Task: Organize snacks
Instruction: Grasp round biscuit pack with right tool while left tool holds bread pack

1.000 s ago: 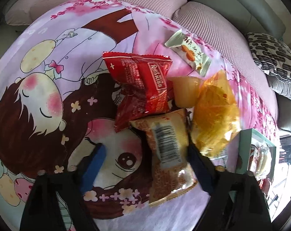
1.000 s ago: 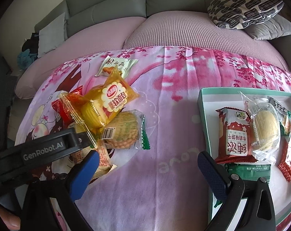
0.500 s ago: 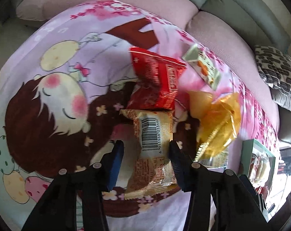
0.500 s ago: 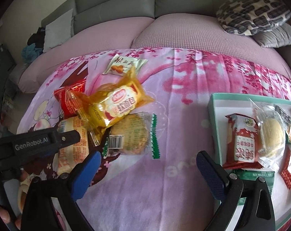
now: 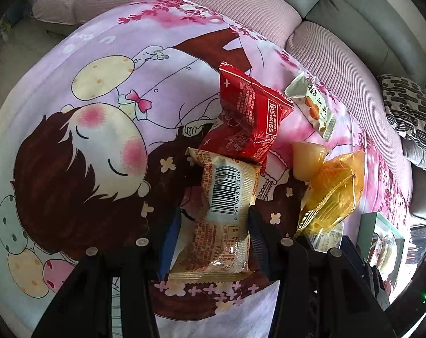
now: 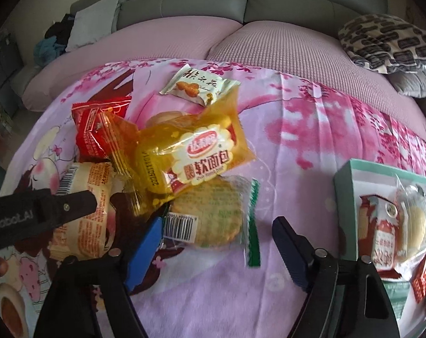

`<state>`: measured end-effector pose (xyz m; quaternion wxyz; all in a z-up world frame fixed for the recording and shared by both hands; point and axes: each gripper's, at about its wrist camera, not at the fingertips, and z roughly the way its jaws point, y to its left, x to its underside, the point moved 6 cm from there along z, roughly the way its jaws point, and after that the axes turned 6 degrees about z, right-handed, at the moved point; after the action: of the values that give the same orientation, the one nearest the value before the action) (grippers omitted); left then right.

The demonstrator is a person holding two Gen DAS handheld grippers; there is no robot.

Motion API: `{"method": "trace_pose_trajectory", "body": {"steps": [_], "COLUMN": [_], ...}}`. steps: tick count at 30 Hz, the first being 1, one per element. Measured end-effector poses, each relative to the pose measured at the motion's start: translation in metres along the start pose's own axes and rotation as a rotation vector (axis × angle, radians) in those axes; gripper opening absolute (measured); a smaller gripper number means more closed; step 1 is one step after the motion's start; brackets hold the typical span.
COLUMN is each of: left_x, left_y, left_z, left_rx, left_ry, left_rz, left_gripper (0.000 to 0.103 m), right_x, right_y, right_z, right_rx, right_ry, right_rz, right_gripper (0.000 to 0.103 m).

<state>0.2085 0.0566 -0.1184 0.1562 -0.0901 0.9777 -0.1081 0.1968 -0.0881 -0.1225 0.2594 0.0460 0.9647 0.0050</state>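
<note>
Left gripper (image 5: 214, 232): jaws narrowed, pads against sides of beige barcode packet (image 5: 222, 211); packet's long axis runs along fingers, just below red packet (image 5: 249, 118). Right gripper (image 6: 213, 249): jaws closing astride round cracker packet (image 6: 213, 214), pads not yet pressing; cracker lies just below yellow bread packet (image 6: 193, 155), well left of teal tray (image 6: 345, 197).

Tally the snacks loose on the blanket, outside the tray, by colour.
Red packet: 1
Yellow-orange packet: 1
Beige barcode packet: 1
White-green packet: 1
Clear cracker packet: 1
Pale jelly cup: 1
Total: 6
</note>
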Motion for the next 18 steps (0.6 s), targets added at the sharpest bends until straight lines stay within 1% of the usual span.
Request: {"method": "trace_pose_trajectory", "body": {"steps": [3, 10, 18], "left_x": [-0.002, -0.001, 0.002], "left_y": [-0.006, -0.013, -0.017], "left_z": [0.006, 0.017, 0.02], "left_rx": [0.002, -0.015, -0.042], "left_ry": [0.005, 0.022, 0.024], "left_rz": [0.003, 0.025, 0.046], "left_gripper": [0.051, 0.051, 0.053], "right_x": [-0.002, -0.003, -0.004], "right_y": [0.003, 0.005, 0.003], "right_z": [0.004, 0.01, 0.012], "right_rx": [0.0, 0.009, -0.015], "right_ry": [-0.005, -0.015, -0.011], "right_rz": [-0.007, -0.021, 0.002], "right_gripper": [0.077, 0.076, 0.076]}}
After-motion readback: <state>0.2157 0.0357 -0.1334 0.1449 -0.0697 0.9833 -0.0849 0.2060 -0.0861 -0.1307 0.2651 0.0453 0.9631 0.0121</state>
